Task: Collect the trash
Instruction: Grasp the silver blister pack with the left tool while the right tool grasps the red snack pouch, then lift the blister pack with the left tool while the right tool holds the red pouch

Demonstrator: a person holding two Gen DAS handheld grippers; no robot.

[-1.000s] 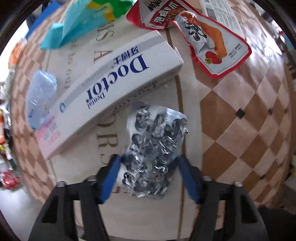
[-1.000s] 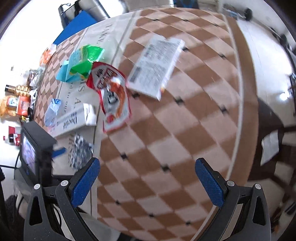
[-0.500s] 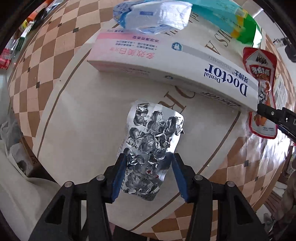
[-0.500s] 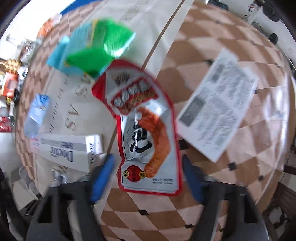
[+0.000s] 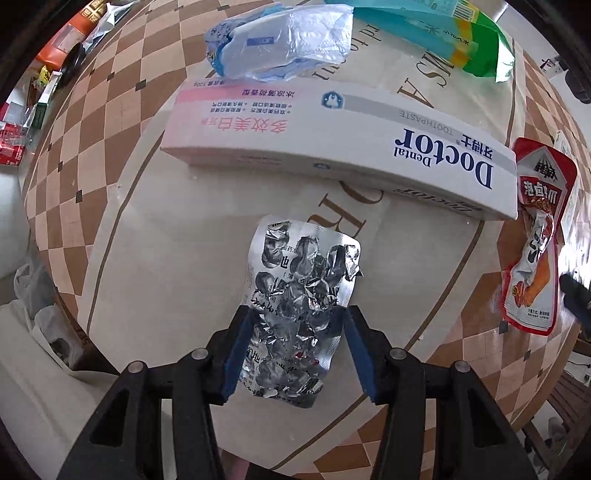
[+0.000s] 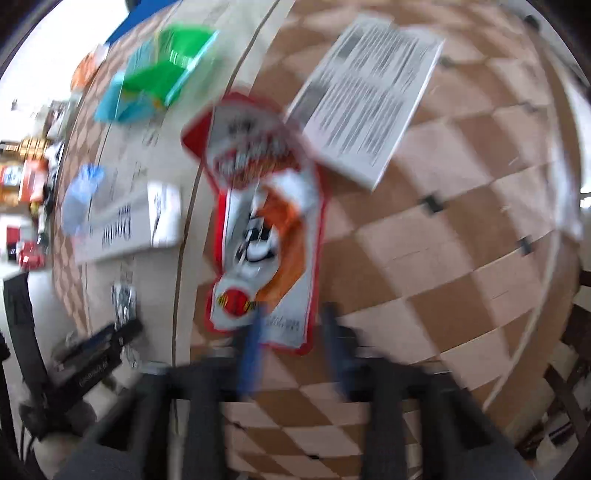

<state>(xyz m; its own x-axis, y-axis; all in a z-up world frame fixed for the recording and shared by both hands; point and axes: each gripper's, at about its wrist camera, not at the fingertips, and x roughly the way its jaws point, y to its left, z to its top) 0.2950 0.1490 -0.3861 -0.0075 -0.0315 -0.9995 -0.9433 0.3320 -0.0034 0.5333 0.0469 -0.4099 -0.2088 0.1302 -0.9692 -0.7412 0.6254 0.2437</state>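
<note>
My left gripper (image 5: 297, 347) is shut on a crumpled silver foil blister pack (image 5: 301, 295), holding its near half over the table. A white "Doctor" toothpaste box (image 5: 332, 147) lies just beyond it. My right gripper (image 6: 291, 332) is blurred; its blue fingers (image 6: 251, 347) stand close together around the near edge of a red-and-white snack wrapper (image 6: 266, 221). Whether they grip the wrapper I cannot tell. The wrapper also shows at the right of the left wrist view (image 5: 535, 251).
A blue plastic bag (image 5: 280, 37), a green and teal packet (image 5: 443, 33) and a printed paper sheet (image 6: 369, 92) lie on the checkered table (image 6: 461, 240). Clutter sits beyond the table's far left edge (image 5: 33, 96). White bags (image 5: 44, 325) lie on the floor.
My left gripper has closed on the foil pack and turned left with it. My right gripper has swung to the red wrapper and its fingers have narrowed from wide open.
</note>
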